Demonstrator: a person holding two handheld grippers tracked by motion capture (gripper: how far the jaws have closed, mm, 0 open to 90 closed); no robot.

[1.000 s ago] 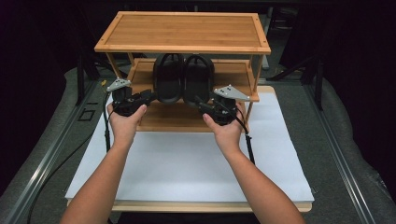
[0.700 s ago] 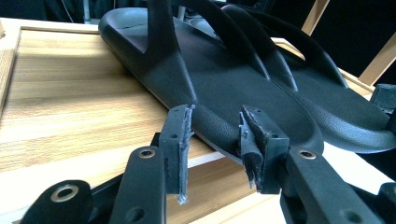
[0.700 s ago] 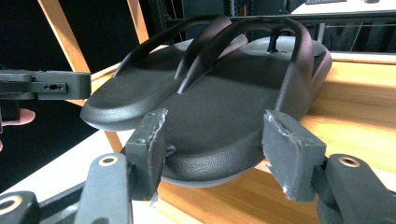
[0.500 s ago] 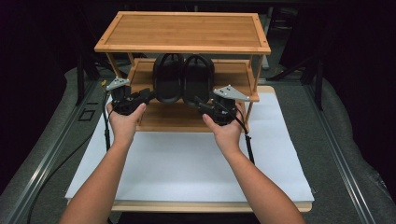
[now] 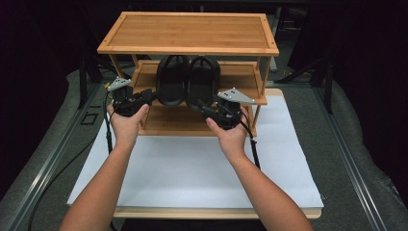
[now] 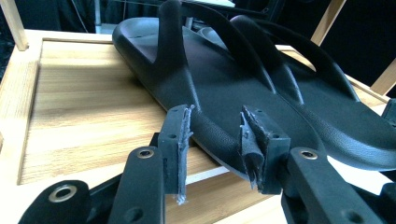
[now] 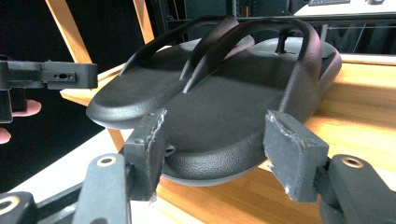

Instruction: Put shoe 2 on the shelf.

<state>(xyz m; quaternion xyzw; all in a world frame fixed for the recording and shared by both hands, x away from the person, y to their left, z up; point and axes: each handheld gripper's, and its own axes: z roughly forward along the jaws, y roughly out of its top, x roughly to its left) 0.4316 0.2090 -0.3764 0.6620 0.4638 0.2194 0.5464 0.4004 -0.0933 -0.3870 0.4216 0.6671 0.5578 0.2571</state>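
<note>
The bench [image 5: 298, 159] carries a white sheet and, at its far end, a bamboo rack [image 5: 190, 33] of three shelves; the top shelf overhangs the middle shelf [image 5: 240, 77] and the rack's posts flank it, hemming in the approach from above and the sides. On that middle shelf lie two black slippers, the left slipper [image 5: 171, 82] and right slipper [image 5: 203, 83] side by side and touching (straps up); their long axes run near to far, heels jutting over the near edge. The left hand-held gripper [image 6: 215, 140] straddles its slipper's heel rim, jaws just opened further, pads not visibly pressing; the right hand-held gripper [image 7: 215, 149] stands spread around the other heel, clear of it.
</note>
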